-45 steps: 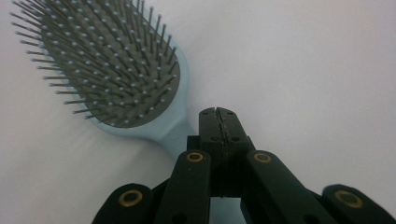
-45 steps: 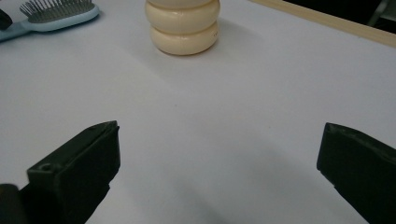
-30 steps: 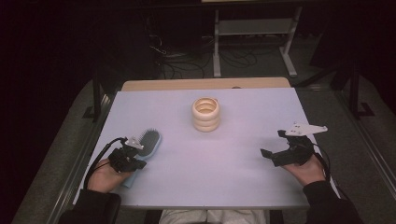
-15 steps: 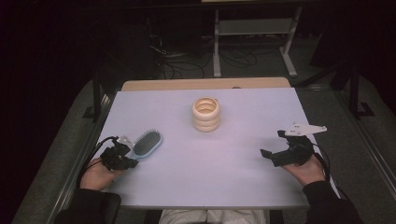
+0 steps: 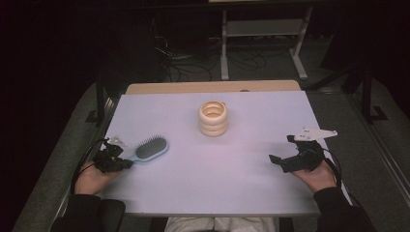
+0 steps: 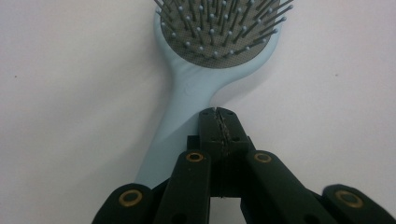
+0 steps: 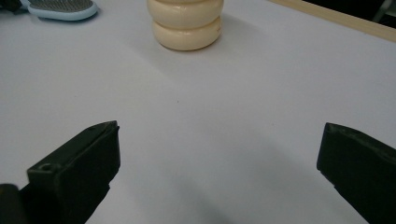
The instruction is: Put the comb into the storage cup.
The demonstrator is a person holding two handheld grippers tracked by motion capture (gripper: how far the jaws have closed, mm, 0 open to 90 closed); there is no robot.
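A light blue hairbrush [image 5: 151, 148] lies bristles up at the table's left, its handle slanting toward my left gripper [image 5: 124, 163]. In the left gripper view the jaws of my left gripper [image 6: 217, 114] are pressed together, tip to tip, just over the handle of the hairbrush [image 6: 219, 42], which runs beneath them and off to the left. A stack of cream rings [image 5: 213, 118] stands upright mid-table, well away from both hands. My right gripper [image 5: 282, 149] rests at the right, open wide and empty. The right gripper [image 7: 219, 149] points at the cream rings [image 7: 187, 23].
The pale table [image 5: 217, 179] has a wooden strip [image 5: 212, 87] along its far edge. Beyond it are a dark floor, cables and a metal stand [image 5: 261, 29]. The hairbrush head [image 7: 63, 8] shows at the top left of the right gripper view.
My left hand has slid left toward the table's edge. The hairbrush has swung from lying nearly lengthwise to a slant, handle to the left. The right hand has kept still.
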